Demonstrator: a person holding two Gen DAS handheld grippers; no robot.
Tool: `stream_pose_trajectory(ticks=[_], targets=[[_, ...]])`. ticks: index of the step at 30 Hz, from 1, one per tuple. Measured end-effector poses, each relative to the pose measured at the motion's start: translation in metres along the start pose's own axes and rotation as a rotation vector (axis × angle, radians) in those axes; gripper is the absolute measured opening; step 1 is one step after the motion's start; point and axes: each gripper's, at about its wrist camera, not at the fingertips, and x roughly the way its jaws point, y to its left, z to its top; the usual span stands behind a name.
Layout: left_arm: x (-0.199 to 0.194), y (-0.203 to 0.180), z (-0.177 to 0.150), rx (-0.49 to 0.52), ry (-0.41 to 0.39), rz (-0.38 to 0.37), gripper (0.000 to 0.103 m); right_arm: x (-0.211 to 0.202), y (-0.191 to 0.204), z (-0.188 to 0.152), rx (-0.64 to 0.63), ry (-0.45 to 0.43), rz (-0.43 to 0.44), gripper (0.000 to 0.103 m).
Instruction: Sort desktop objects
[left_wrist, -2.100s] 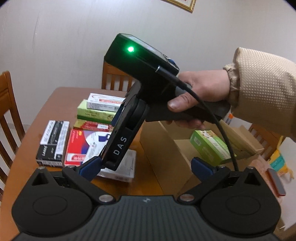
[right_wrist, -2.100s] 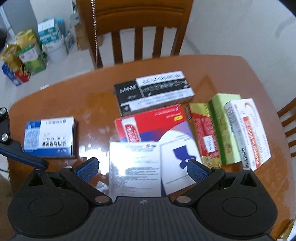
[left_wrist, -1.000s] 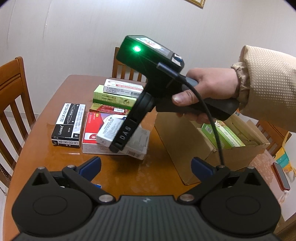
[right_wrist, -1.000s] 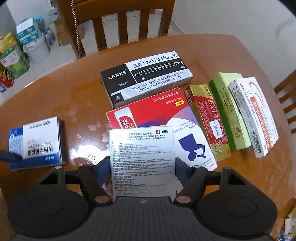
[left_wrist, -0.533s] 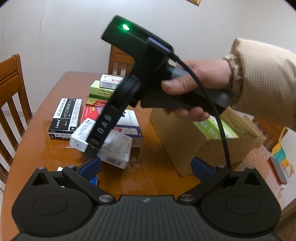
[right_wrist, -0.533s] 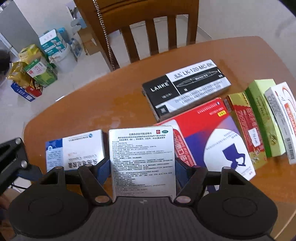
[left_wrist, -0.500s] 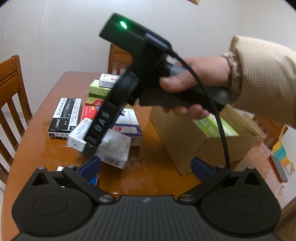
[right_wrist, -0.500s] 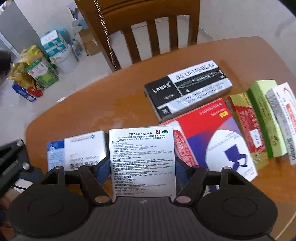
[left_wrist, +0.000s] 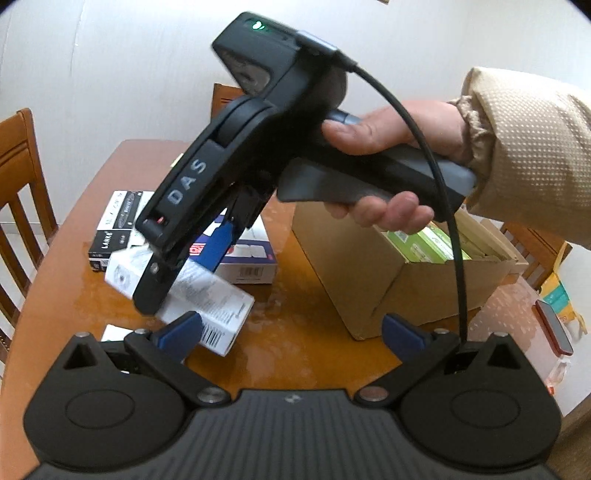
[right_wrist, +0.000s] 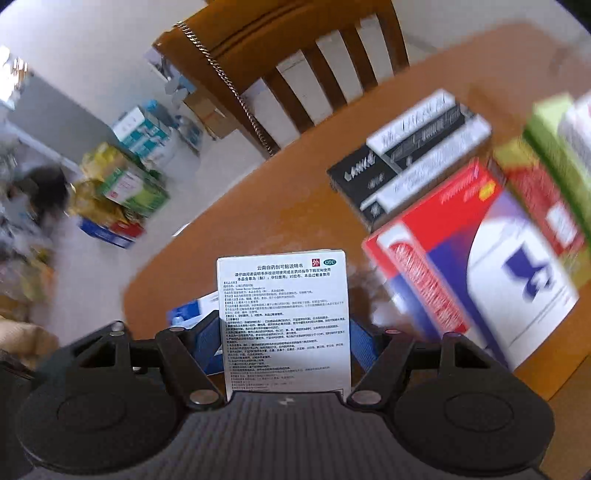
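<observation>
A white medicine box (right_wrist: 284, 317) printed with small black text sits between the blue pads of my right gripper (right_wrist: 284, 339), which is shut on it. In the left wrist view that box (left_wrist: 207, 295) hangs tilted above the table, held by the right gripper (left_wrist: 177, 273), with a hand on the handle. My left gripper (left_wrist: 291, 326) stands open near the front table edge, with nothing between its fingers. An open cardboard box (left_wrist: 369, 266) on the right holds green boxes (left_wrist: 424, 243).
On the wooden table (right_wrist: 277, 206) lie a black-and-white pen box (right_wrist: 410, 155), a red, white and blue box (right_wrist: 461, 266), a red-gold box (right_wrist: 535, 199), a green box (right_wrist: 554, 147) and a blue-white box (right_wrist: 188, 310). A wooden chair (right_wrist: 295, 74) stands behind the table.
The right gripper has tipped and rolled with the white box, carrying it lower and nearer the left gripper. Its view is now blurred. The left gripper has stayed put.
</observation>
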Motion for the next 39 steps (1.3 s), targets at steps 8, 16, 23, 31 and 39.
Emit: stream_pose_trajectory(ticks=[8, 16, 23, 31, 39], targets=[[0.004, -0.003, -0.007, 0.024, 0.029, 0.002, 0.103, 0.024, 0.031, 0.002, -0.127, 0.017, -0.096, 0.076], [0.013, 0.001, 0.002, 0.029, 0.002, 0.023, 0.103, 0.001, 0.024, -0.002, -0.160, -0.051, -0.180, 0.078], [0.026, 0.012, 0.034, -0.009, -0.073, 0.054, 0.103, -0.044, -0.020, 0.002, 0.041, -0.203, -0.431, 0.095], [0.078, 0.044, 0.070, -0.086, -0.025, 0.066, 0.103, -0.062, -0.079, -0.018, 0.530, -0.277, -0.362, 0.097], [0.120, 0.043, 0.067, 0.010, 0.064, 0.041, 0.103, -0.035, -0.078, -0.023, 0.710, -0.230, -0.325, 0.100]])
